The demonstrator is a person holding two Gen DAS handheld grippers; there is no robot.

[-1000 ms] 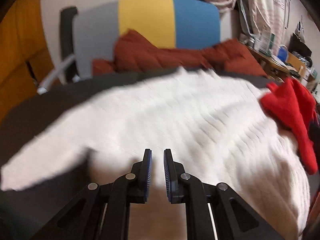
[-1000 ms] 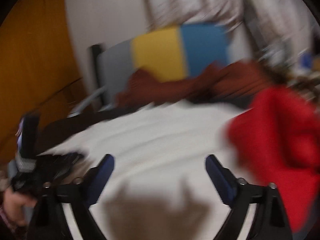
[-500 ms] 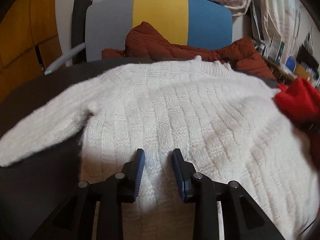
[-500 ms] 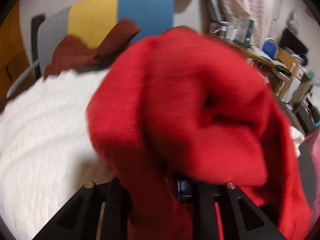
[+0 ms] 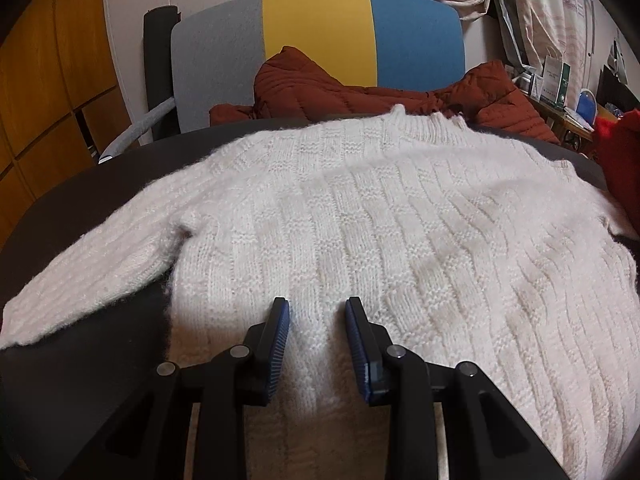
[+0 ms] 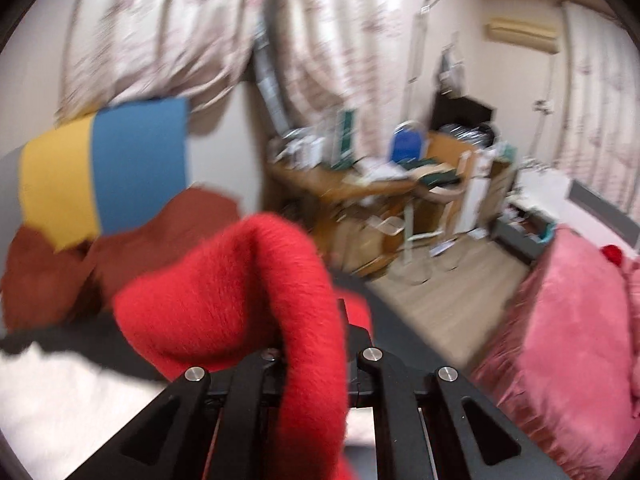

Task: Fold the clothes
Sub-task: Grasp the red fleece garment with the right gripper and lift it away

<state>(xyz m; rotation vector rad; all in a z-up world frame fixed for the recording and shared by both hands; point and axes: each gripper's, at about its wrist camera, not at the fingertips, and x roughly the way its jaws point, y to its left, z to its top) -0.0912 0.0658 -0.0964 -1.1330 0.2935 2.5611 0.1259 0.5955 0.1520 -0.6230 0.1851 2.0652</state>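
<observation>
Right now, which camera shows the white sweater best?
The left wrist view: the white sweater lies spread across the dark table, one sleeve out. The right wrist view catches only a blurred white corner.

White chunky-knit sweater [image 5: 360, 232] is spread flat on the dark table [image 5: 80, 200], neckline at the far edge, one sleeve angled out to the left, basketweave pattern facing up. Fuzzy red garment [image 6: 240, 304] is bunched up and lifted, draped over the right gripper [image 6: 312, 344], clamped in it.
</observation>
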